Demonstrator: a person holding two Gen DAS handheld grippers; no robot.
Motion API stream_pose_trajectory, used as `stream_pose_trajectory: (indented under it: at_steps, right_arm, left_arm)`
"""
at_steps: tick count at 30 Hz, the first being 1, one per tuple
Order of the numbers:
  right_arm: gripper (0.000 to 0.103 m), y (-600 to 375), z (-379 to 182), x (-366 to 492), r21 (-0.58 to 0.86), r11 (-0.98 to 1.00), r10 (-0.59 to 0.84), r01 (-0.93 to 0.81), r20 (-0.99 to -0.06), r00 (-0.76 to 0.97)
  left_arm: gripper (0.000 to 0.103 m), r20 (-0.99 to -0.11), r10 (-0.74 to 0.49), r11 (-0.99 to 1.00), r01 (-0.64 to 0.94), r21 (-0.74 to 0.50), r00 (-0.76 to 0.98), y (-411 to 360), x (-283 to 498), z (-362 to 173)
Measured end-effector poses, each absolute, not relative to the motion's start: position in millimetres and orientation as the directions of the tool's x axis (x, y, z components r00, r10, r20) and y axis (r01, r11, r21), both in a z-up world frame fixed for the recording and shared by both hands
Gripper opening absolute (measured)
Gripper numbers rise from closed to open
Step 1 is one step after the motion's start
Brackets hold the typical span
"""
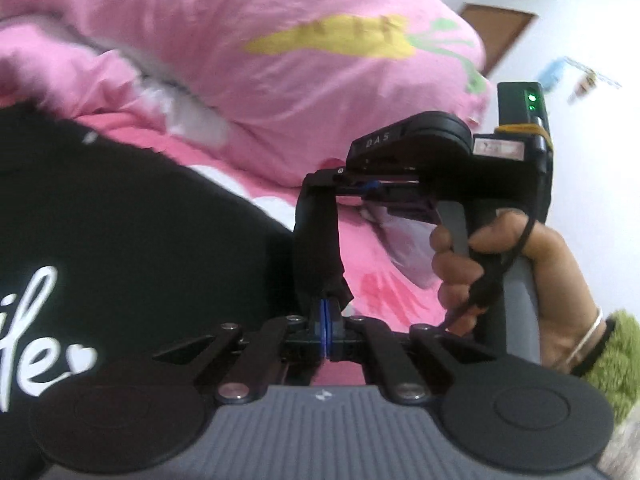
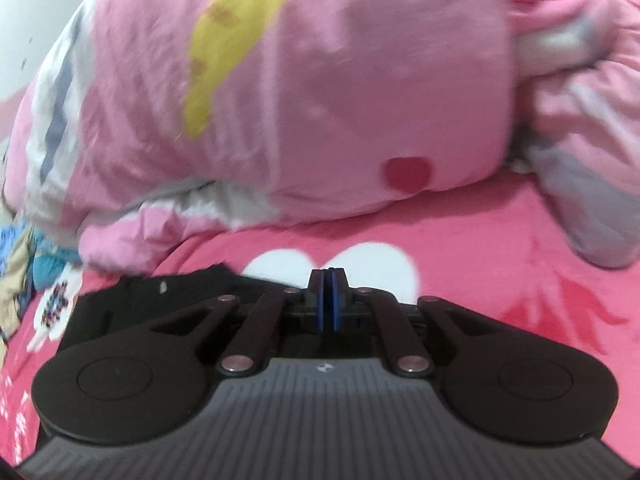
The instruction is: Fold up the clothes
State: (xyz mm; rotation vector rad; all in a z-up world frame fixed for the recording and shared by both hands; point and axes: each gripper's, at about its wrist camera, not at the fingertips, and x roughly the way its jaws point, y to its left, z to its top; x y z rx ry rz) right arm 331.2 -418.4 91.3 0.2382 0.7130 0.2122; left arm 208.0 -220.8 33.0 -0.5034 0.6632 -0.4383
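A home bedroom: a pink pillow [image 2: 320, 100] lies on a heart-printed pink bedsheet [image 2: 520, 248], beside white walls [image 1: 592, 32].

A black cotton garment with white cursive lettering and a small white heart [image 1: 120, 248] lies spread on a bright pink bedsheet printed with white hearts [image 2: 500, 240], filling the nine o'clock side of the left wrist view. A narrow strip of the same black fabric rises at the twelve o'clock end of the closed blue pads, draped upward over the second tool. In the right wrist view its dark edge sits at ten o'clock, with a small pale tag visible, partly hidden behind the linkage.
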Motion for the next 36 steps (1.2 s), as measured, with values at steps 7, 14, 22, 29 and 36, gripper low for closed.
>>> stream_pose_trajectory:
  at_steps: [7,14,22,29,36]
  right_arm:
    - [0.003,-358.5,64.7,351.1,0.228,0.954,0.298,-0.194,-0.685,0.664]
    - [0.014,-344.2,38.2,354.9,0.306,0.93,0.363,-0.203,-0.694,0.622]
    - [0.024,-410.2,87.3,281.5,0.496,0.855,0.438,-0.15,-0.536,0.722]
    - [0.025,-390.3,79.3,206.7,0.362,0.91,0.395,-0.202,-0.61,0.687]
    - [0.024,-369.3,57.1,186.8,0.19,0.959,0.281,-0.208,-0.576,0.768]
  left_arm:
    - [0.008,-0.532,-0.518,0.785,0.125,-0.607,0.67,-192.7,210.5,14.3]
    - [0.024,-0.561,-0.501,0.799,0.103,-0.592,0.66,-159.3,220.8,20.0]
    - [0.026,-0.581,-0.47,0.824,0.094,-0.559,0.665,-120.1,234.8,33.1]
    - [0.033,-0.627,-0.435,0.89,0.205,-0.407,0.646,-142.3,281.9,45.2]
    - [0.033,-0.644,-0.433,0.898,0.363,-0.249,0.63,-192.3,318.8,33.8]
